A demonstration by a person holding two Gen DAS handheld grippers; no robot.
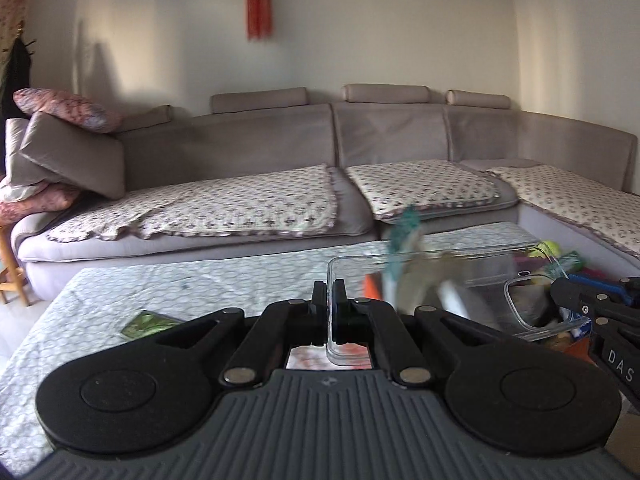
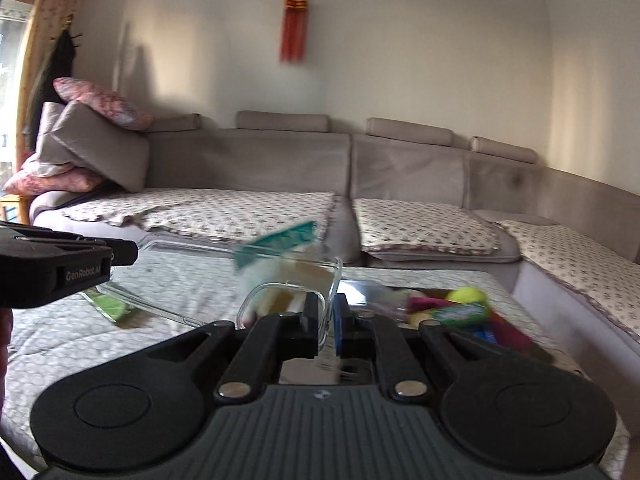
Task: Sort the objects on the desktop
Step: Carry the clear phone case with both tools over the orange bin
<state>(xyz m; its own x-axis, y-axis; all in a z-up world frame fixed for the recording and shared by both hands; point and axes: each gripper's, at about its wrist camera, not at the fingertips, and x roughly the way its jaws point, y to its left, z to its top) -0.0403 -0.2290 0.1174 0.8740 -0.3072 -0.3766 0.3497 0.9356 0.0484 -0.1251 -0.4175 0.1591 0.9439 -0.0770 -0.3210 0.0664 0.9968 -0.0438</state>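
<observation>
Glossy clear plastic box (image 1: 420,276), matt quilted cloth on the table (image 1: 160,292), perhaps suede-like sofa (image 1: 260,140).

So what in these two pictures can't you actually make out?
- Contents of the clear box: motion-blurred in both views; only a teal packet and pale shapes show.
- Green item on the table: partly hidden by the left claw in both views.
- Pile of colourful things: blurred and partly covered by the right claw in the right view, cut off by the box in the left view.
</observation>
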